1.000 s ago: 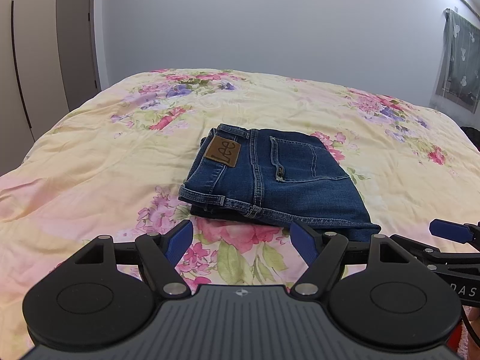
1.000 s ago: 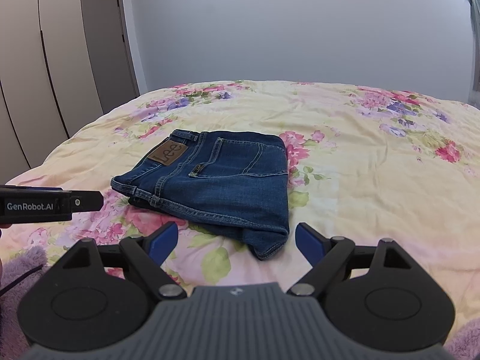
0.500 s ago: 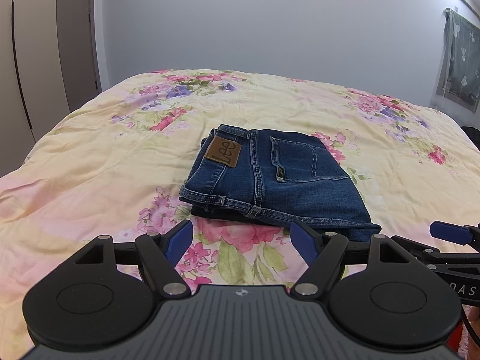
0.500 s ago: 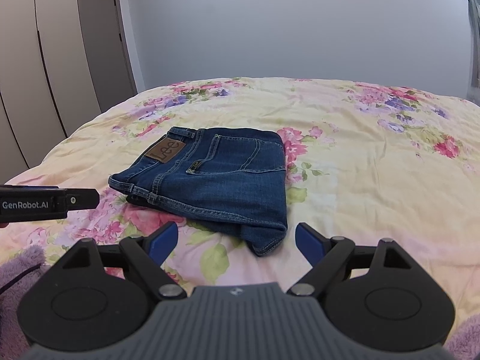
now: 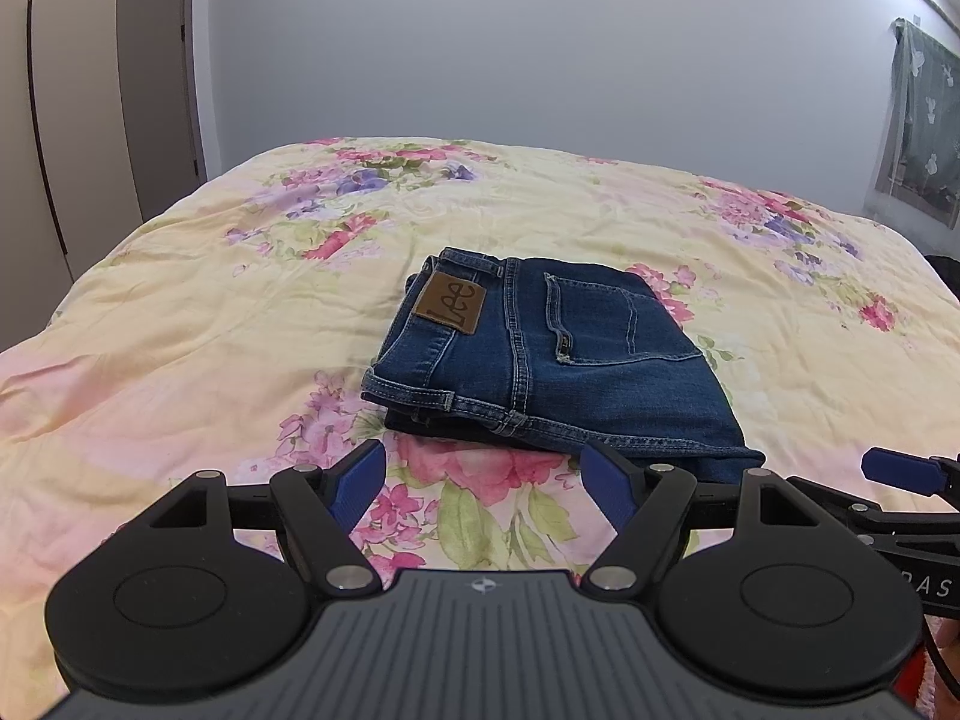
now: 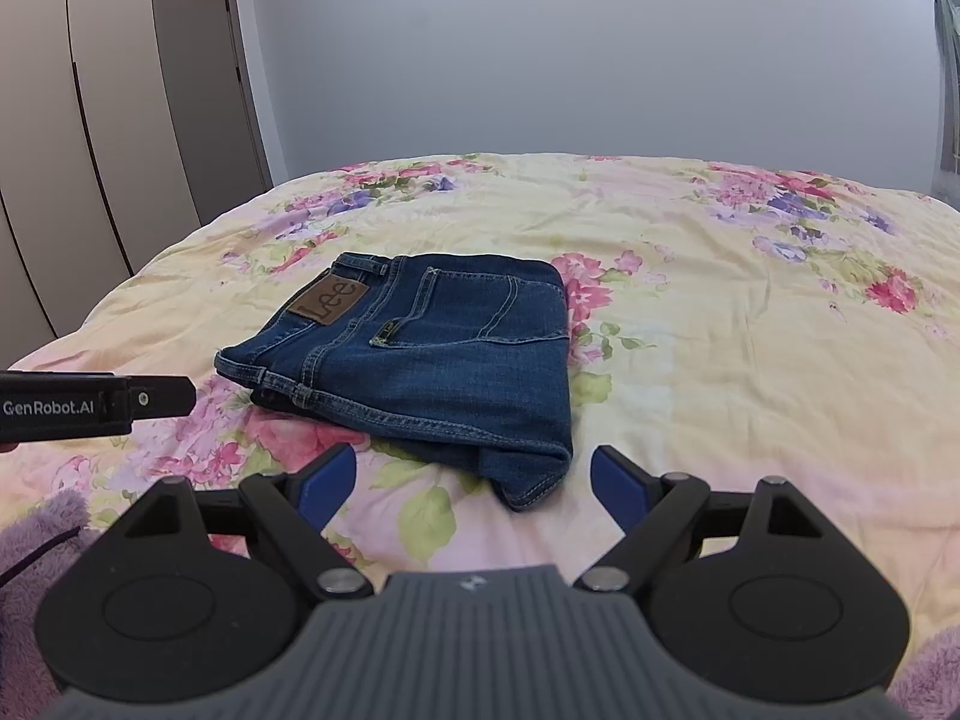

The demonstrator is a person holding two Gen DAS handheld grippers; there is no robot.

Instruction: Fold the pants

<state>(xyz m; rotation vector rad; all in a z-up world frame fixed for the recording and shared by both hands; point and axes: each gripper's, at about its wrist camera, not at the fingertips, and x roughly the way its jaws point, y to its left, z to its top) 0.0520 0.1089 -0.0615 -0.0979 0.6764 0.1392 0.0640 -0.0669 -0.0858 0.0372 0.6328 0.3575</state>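
Dark blue jeans [image 5: 558, 360] lie folded into a compact rectangle on the bed, back pocket and brown leather label facing up; they also show in the right wrist view [image 6: 432, 348]. My left gripper [image 5: 483, 477] is open and empty, just short of the jeans' near edge. My right gripper [image 6: 474, 480] is open and empty, near the jeans' near right corner. The right gripper's blue fingertip [image 5: 900, 471] shows at the right of the left wrist view. The left gripper's black side [image 6: 96, 405] shows at the left of the right wrist view.
The bed carries a yellow floral quilt [image 5: 210, 330], also in the right wrist view [image 6: 750, 330]. Wardrobe doors [image 6: 90, 150] stand to the left, a plain wall behind. A grey cloth [image 5: 918, 132] hangs at the right. A purple fuzzy sleeve [image 6: 36, 534] shows at bottom left.
The right gripper has drawn back and up a little, so the jeans sit slightly farther and higher in its view. The left gripper has barely moved. Both stay open.
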